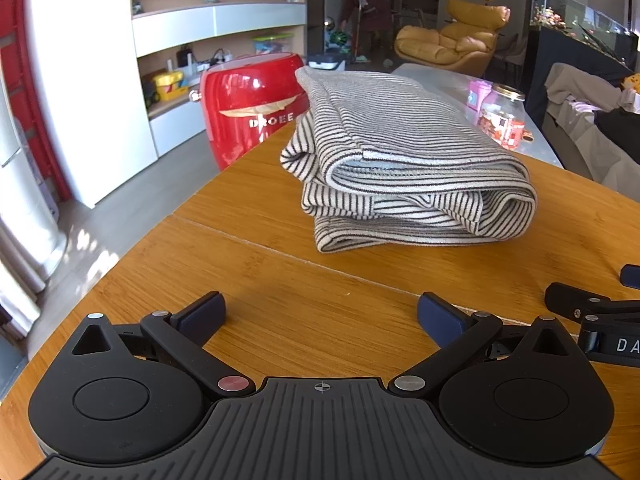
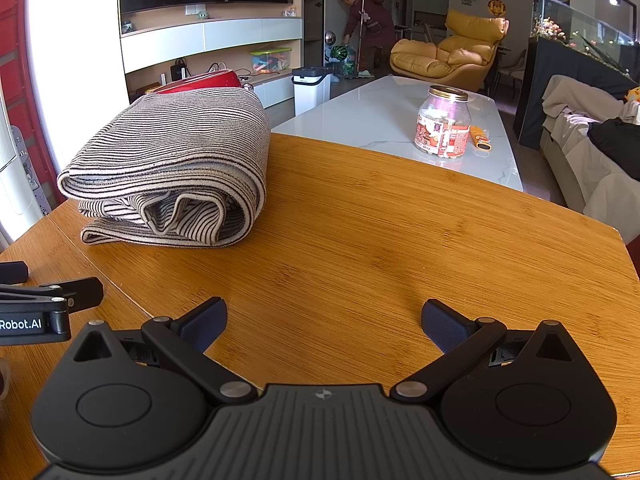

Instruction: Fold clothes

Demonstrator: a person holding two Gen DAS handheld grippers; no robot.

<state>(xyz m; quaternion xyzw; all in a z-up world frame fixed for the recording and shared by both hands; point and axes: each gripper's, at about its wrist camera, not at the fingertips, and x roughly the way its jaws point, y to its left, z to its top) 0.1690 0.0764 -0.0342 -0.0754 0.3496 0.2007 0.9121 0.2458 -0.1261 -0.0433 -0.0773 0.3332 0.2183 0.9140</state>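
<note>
A black-and-white striped garment (image 1: 404,164) lies folded in a thick bundle on the wooden table (image 1: 280,300). It also shows in the right wrist view (image 2: 172,168), at the table's far left. My left gripper (image 1: 320,316) is open and empty, low over the table, well short of the garment. My right gripper (image 2: 324,324) is open and empty over bare wood, to the right of the garment. Each gripper shows at the edge of the other's view: the right one (image 1: 600,316) and the left one (image 2: 44,304).
A white marble table (image 2: 380,120) adjoins the far edge, with a glass jar (image 2: 443,127) and an orange object (image 2: 480,139) on it. A red bin (image 1: 248,108) stands past the left edge. A sofa (image 2: 592,152) is at right. A person mops far back.
</note>
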